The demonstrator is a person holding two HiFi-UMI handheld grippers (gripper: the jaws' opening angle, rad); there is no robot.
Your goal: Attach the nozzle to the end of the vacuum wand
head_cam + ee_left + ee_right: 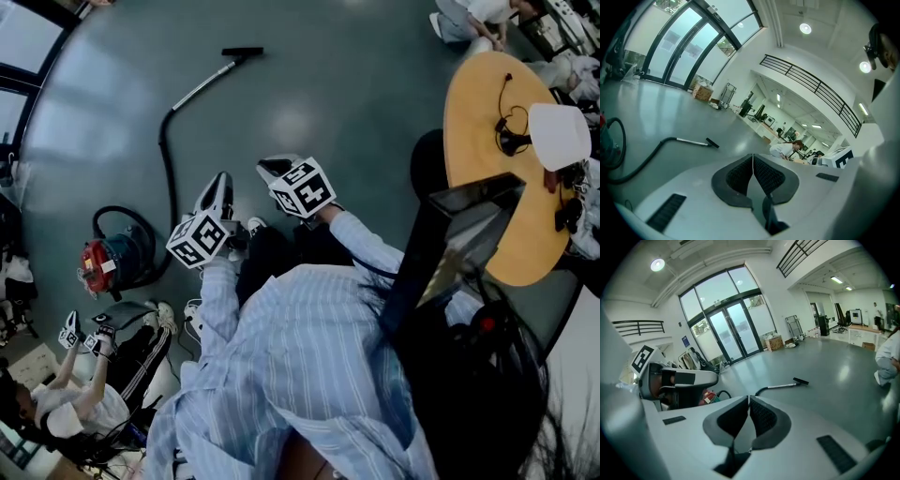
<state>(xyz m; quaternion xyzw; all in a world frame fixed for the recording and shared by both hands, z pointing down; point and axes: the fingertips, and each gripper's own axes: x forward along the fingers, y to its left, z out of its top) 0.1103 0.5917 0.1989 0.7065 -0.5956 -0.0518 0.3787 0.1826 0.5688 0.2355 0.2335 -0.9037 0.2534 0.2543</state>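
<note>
A silver vacuum wand (202, 86) lies on the grey floor far ahead of me, with a black nozzle (242, 52) at its far end, seemingly joined to it. A black hose (167, 159) curves back from the wand to a red vacuum cleaner (108, 258). My left gripper (223, 178) and right gripper (264, 167) are held side by side in the air, well short of the wand, both shut and empty. The left gripper view shows the nozzle (712, 143) beyond the left gripper (753, 157). The right gripper view shows the nozzle (800, 381) beyond the right gripper (749, 398).
A round wooden table (478, 141) with cables and a white object stands at the right. A person (84, 394) sits on the floor at the lower left, and others are at the top right. Glass doors (726, 333) close the far end of the hall.
</note>
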